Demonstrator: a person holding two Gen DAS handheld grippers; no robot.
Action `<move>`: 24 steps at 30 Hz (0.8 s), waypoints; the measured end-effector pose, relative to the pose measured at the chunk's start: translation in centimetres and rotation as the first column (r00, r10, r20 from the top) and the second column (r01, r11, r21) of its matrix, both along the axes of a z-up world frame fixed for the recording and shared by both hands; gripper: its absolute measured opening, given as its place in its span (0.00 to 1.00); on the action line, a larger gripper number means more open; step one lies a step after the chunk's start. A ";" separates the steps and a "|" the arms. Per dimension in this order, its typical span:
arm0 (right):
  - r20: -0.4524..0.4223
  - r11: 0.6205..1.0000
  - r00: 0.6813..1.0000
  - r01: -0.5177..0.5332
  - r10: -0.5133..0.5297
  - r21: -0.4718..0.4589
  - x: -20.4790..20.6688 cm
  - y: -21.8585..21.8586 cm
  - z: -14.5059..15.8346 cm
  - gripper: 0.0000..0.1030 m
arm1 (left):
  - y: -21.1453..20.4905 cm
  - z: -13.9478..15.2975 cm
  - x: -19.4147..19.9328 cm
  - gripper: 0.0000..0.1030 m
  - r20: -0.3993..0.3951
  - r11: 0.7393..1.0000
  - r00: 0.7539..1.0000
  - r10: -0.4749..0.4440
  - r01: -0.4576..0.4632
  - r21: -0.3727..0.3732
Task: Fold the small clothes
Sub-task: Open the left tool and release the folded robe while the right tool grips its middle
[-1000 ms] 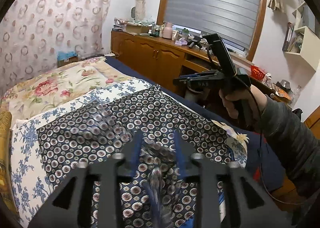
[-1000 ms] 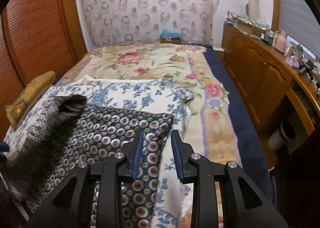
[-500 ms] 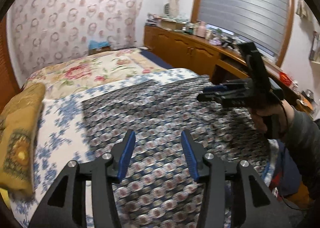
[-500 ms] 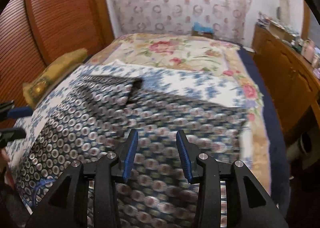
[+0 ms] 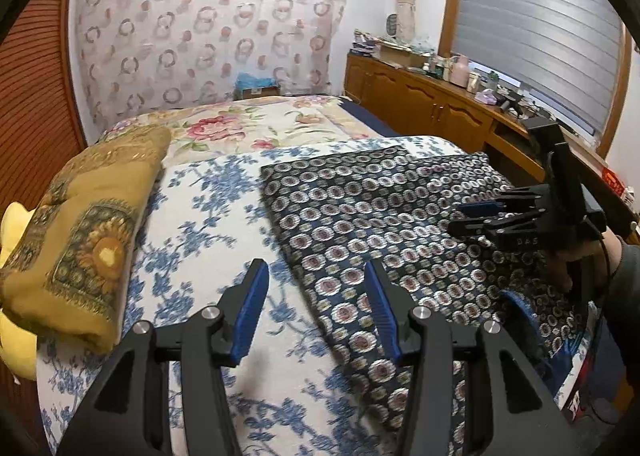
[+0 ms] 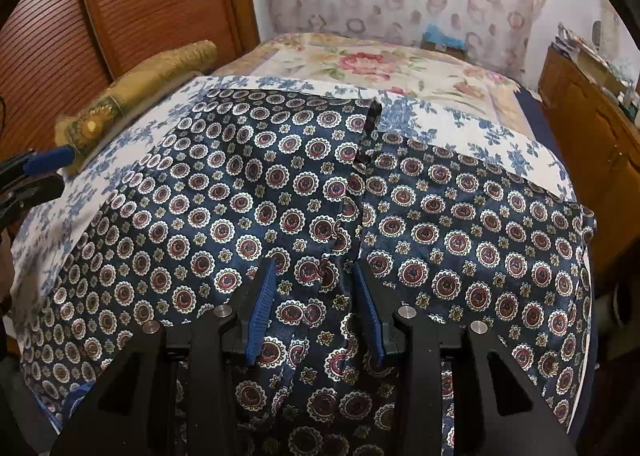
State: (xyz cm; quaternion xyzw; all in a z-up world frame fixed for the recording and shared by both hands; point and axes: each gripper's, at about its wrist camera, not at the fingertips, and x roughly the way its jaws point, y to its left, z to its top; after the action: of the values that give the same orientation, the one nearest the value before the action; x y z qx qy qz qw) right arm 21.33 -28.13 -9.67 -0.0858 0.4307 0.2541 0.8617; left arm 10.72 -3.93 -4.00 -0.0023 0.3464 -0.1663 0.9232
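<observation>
Dark blue shorts with a ring-and-flower print (image 6: 280, 192) lie spread flat on the blue-flowered white sheet (image 5: 200, 216), two legs pointing away from me; they also show in the left wrist view (image 5: 380, 208). My left gripper (image 5: 316, 288) is open and empty, hovering over the shorts' left edge. My right gripper (image 6: 312, 280) is open and empty, low over the middle of the shorts near the crotch seam. It also shows at the right of the left wrist view (image 5: 472, 216), held in a hand.
A folded yellow-brown blanket (image 5: 84, 224) lies at the bed's left side. A rose-print bedspread (image 6: 380, 64) covers the far bed. Wooden cabinets (image 5: 432, 112) with clutter run along the right wall. A slatted wooden door (image 6: 120, 4) stands left.
The left gripper let go of the shorts and opened wide. Both grippers swung round; the shorts, bunched a second ago, now lie spread flat.
</observation>
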 end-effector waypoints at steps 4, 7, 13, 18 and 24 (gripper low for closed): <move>0.006 0.999 0.999 0.038 -0.038 -0.012 0.3 -0.3 0.2 0.39 | 0.6 -0.3 -0.1 0.47 -0.003 1.000 1.000 0.019 -0.019 0.001; 0.000 0.999 0.999 0.047 -0.047 -0.008 0.7 -0.6 0.1 0.40 | 0.8 -0.4 -0.2 0.47 -0.001 0.999 0.999 0.032 -0.032 0.016; -0.007 1.000 1.000 0.005 -0.005 0.006 0.4 0.2 0.1 0.40 | 1.1 -0.6 -0.4 0.47 -0.003 0.999 0.999 0.038 -0.038 0.013; 0.008 0.999 0.999 -0.046 0.046 -0.001 -0.3 1.0 0.1 0.11 | 0.9 -0.6 -0.5 0.47 -0.005 0.999 0.999 0.038 -0.037 0.014; 0.072 0.998 0.996 -0.054 0.052 0.027 -1.9 0.4 1.4 0.02 | 0.2 -0.7 -0.8 0.47 -0.006 1.000 1.000 0.019 -0.019 0.012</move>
State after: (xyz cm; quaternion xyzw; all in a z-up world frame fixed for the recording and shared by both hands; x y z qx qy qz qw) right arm 19.48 -27.73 -8.27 -0.0937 0.3938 0.2798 0.8705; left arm 9.96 -3.72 -4.72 -0.0006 0.3500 -0.1557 0.9237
